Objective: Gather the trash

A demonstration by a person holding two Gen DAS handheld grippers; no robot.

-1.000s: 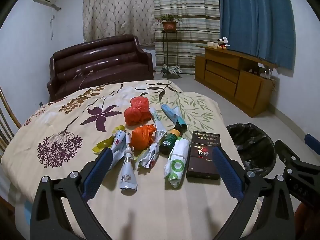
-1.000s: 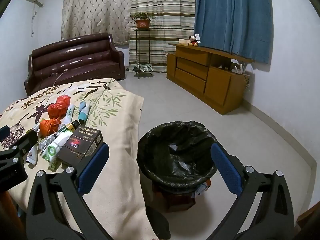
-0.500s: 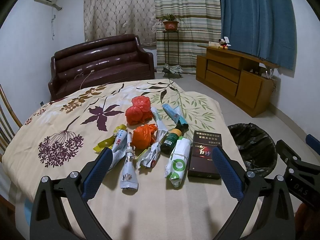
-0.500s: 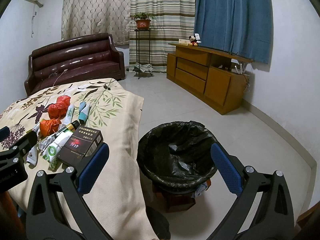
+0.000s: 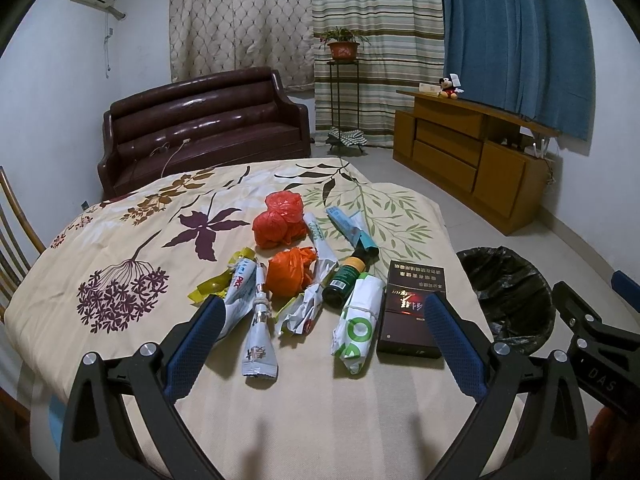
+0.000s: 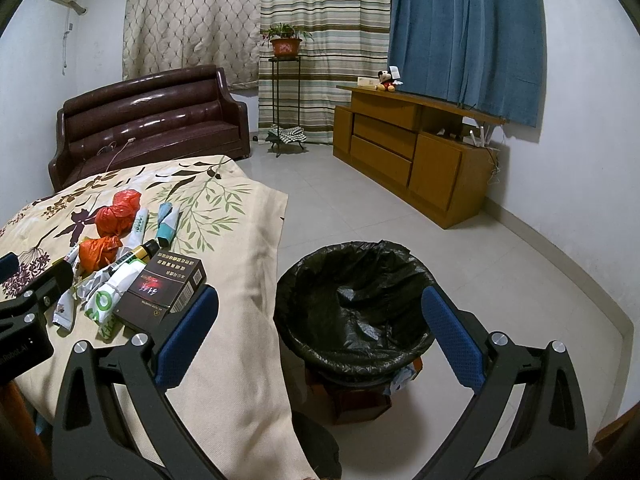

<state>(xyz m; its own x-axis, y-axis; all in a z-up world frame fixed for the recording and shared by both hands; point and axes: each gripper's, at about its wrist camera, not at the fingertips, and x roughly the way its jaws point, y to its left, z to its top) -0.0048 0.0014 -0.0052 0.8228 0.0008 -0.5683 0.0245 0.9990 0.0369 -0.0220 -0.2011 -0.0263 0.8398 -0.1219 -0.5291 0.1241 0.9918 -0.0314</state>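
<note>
Left wrist view: the left tool (image 5: 322,344) hangs spread and empty above the tabletop (image 5: 120,248), trash pile (image 5: 312,276) clustered toward its right edge.

Right wrist view: the right tool (image 6: 320,332) gapes empty over the bin (image 6: 352,304), bare floor (image 6: 360,208) beyond.

Cream floral tablecloth (image 5: 120,248), 2 orange bags (image 5: 280,222), dark brown box (image 5: 408,312), black bin liner (image 6: 352,300)
</note>
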